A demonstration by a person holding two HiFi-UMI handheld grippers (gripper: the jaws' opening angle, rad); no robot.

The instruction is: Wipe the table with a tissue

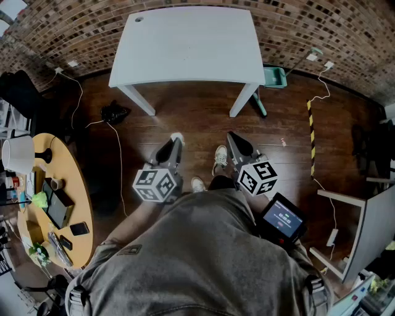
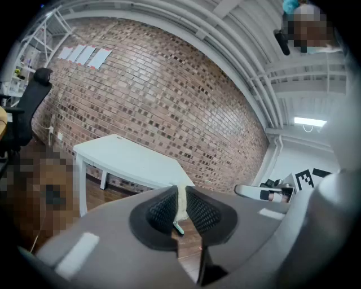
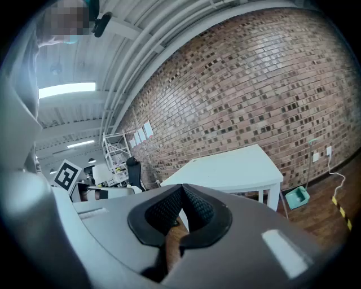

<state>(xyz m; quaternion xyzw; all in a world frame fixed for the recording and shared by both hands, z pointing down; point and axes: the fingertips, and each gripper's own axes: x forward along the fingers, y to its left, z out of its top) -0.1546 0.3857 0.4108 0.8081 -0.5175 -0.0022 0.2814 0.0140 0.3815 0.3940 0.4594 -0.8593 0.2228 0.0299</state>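
One tissue (image 2: 181, 206) (white), between jaws, left gripper (image 2: 181, 191)

A white table (image 1: 185, 43) stands on four legs by the brick wall, and it has a little round hole (image 1: 139, 19) near one back corner. It stands on a dark wood floor (image 1: 197, 117). On the floor to the left of the table lie a black lump (image 1: 115, 113) (too dark to tell what it is) and thin white wires (image 1: 77, 92). By the right front table leg sits a green dustpan (image 1: 275, 77). A yellow and black stripe (image 1: 311, 133) runs along the floor well to the right. At the far left is a round wood table (image 1: 83, 203), and on it are a white lamp (image 1: 18, 154), a flat black box (image 1: 58, 210) and a phone (image 1: 79, 229).
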